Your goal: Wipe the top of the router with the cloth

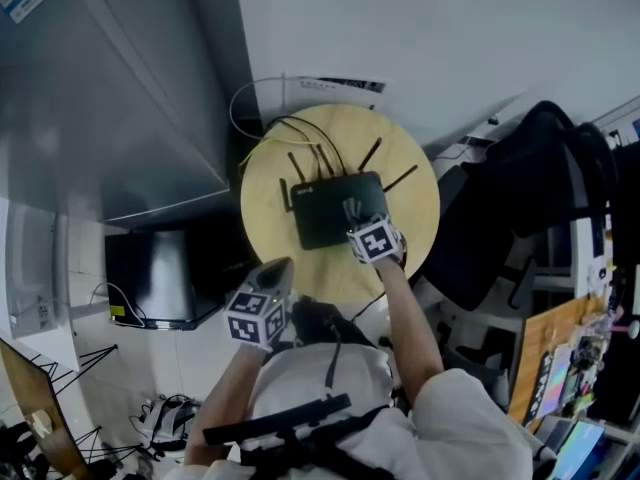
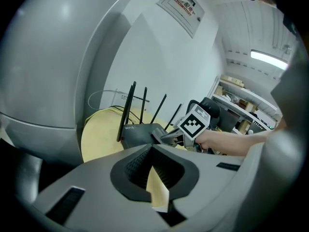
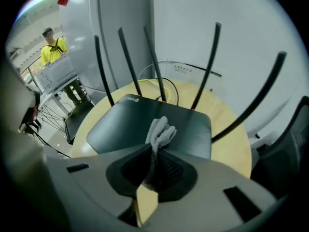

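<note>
A black router with several upright antennas lies flat on a round wooden table. My right gripper hovers over the router's right front part, shut on a small grey-white cloth. In the right gripper view the bunched cloth pokes out past the gripper and rests against the router's top. My left gripper hangs off the table's front left edge, shut with nothing in it. The left gripper view looks past the left gripper at the router and the right gripper.
A big grey cabinet stands to the table's left, with a black box on the floor below it. Yellow and black cables loop behind the router. A black office chair stands at right. A person in yellow stands far off.
</note>
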